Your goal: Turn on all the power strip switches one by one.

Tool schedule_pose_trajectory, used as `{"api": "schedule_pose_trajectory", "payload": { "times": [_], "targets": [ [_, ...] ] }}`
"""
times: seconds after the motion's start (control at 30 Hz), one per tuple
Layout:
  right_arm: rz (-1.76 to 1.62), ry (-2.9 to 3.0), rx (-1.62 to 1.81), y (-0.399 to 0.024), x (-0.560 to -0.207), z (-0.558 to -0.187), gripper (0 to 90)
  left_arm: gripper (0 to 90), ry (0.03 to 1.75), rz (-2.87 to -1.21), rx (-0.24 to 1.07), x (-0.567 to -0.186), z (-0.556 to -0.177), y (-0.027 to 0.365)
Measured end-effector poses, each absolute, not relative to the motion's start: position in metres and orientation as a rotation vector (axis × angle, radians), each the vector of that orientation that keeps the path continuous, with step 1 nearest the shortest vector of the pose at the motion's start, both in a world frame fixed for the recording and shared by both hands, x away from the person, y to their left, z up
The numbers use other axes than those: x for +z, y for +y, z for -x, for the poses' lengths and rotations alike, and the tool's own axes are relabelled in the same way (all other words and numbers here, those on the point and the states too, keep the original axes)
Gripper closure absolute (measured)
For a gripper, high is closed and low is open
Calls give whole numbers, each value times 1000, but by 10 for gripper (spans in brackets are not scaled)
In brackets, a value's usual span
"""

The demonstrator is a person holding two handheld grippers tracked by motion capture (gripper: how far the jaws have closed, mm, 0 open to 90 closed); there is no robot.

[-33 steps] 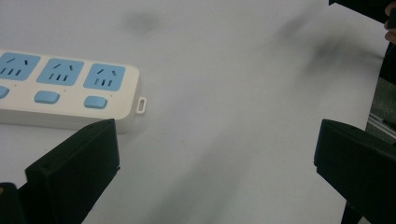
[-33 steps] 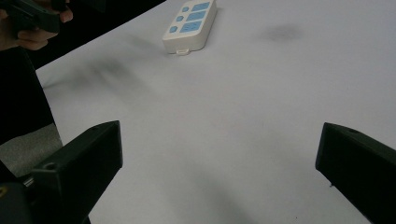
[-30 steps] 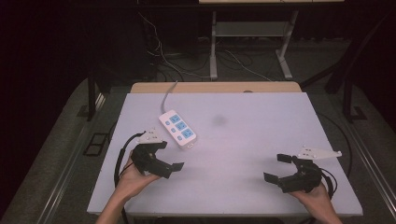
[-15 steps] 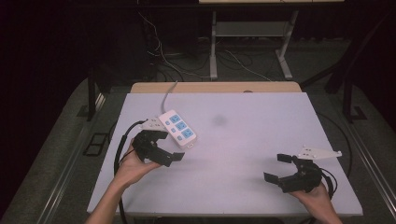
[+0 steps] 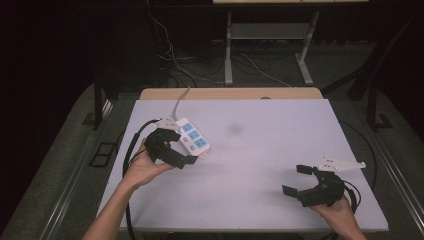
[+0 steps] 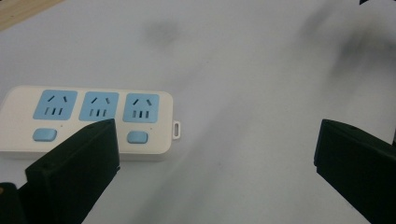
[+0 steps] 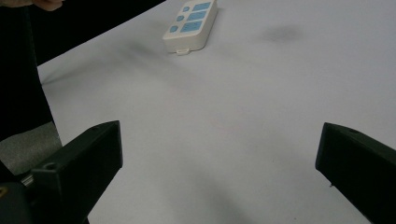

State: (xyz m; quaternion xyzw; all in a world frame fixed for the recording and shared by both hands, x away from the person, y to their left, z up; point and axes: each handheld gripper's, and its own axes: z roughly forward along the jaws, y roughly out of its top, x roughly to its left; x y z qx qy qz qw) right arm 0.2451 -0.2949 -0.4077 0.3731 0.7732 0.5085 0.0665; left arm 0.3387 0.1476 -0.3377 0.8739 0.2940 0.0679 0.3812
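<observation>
While the left claw [image 5: 181, 148] gapes empty, one jaw hides the power strip's [image 5: 194, 139] near edge; right claw [image 5: 299, 180] wide, empty.

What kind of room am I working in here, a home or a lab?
Most likely a lab or recording workspace, not a home: a bare white table holding one power strip, loose cables on the dark floor behind, and a metal-legged bench against a dark backdrop.
</observation>
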Motion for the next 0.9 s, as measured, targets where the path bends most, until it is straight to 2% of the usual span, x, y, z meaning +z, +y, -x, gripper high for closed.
{"api": "schedule_pose_trajectory", "payload": {
  "times": [0.6,0.7,0.9],
  "targets": [
    [-1120,2338,1516,-297,-408,-245,6,14,786,-2315,189,-341,-376,143],
    [-1125,2331,1520,-299,-408,-245,7,52,778,-2329,186,-341,-381,143],
    [-1125,2326,1520,-300,-408,-245,7,182,768,-2339,149,-341,-390,140]
  ]
}}
